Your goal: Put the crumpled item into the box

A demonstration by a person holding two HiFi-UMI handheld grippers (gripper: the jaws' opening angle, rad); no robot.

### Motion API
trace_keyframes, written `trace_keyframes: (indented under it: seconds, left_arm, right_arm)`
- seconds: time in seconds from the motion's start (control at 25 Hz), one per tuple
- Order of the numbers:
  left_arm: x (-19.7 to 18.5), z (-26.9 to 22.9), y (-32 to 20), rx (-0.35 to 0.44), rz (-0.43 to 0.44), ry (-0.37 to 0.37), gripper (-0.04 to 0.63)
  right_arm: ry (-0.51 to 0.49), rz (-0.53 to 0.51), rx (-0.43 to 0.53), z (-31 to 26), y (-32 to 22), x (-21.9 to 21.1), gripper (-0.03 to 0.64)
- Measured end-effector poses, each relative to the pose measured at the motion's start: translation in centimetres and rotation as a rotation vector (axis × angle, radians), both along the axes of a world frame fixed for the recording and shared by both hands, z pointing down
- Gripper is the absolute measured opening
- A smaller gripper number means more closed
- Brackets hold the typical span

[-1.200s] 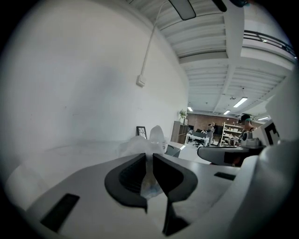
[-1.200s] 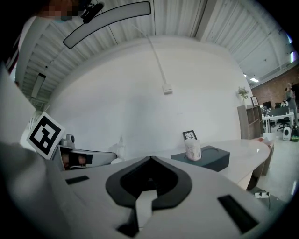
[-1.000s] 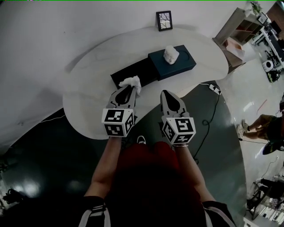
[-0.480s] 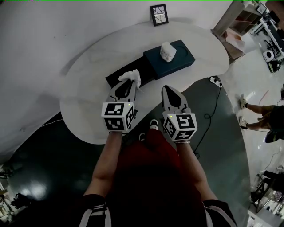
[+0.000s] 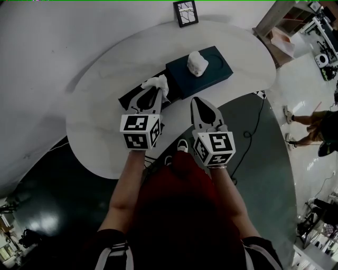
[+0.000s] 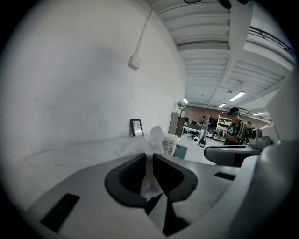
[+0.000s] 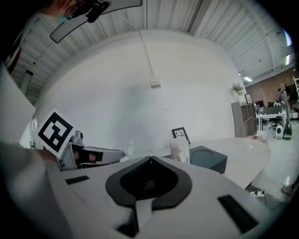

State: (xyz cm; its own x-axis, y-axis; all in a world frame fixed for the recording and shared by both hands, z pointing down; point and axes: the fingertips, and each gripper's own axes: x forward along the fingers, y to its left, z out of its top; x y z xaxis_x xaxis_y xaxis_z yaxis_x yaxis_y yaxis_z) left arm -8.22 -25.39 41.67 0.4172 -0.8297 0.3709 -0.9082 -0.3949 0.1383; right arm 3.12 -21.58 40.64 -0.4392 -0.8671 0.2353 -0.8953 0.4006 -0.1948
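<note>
1. The right gripper is held at the near edge of the tabletop, its jaws closed together on nothing.
2. The crumpled white item is pinched by the left gripper, jaws narrowed, just short of the dark teal box.
3. A white container is seen on the box; a picture frame stands at the far edge.

Dressed in a dark red garment, with black short sleeves banded in white stripes at seven and five o'clock of the head view, and pale shoes near its centre. Equipped with a left gripper and right gripper of pale grey shell tapering to pointed fingers, lined in black, each capped with a white cube of black square markers.
</note>
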Motion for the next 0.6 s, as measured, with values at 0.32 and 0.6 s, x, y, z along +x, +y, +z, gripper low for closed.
trace_keyframes:
  seconds: [0.32, 0.6]
  left_arm:
    - [0.9, 1.5, -2.3, -0.035, 0.003, -0.009, 0.064]
    - [0.9, 3.6, -3.5, -0.081, 0.004, -0.046, 0.064]
  right_arm:
    - [0.002, -0.016, -0.021, 1.0, -2.2, 0.2, 0.015]
    - [0.009, -0.025, -0.042, 2.1, -3.5, 0.3, 0.015]
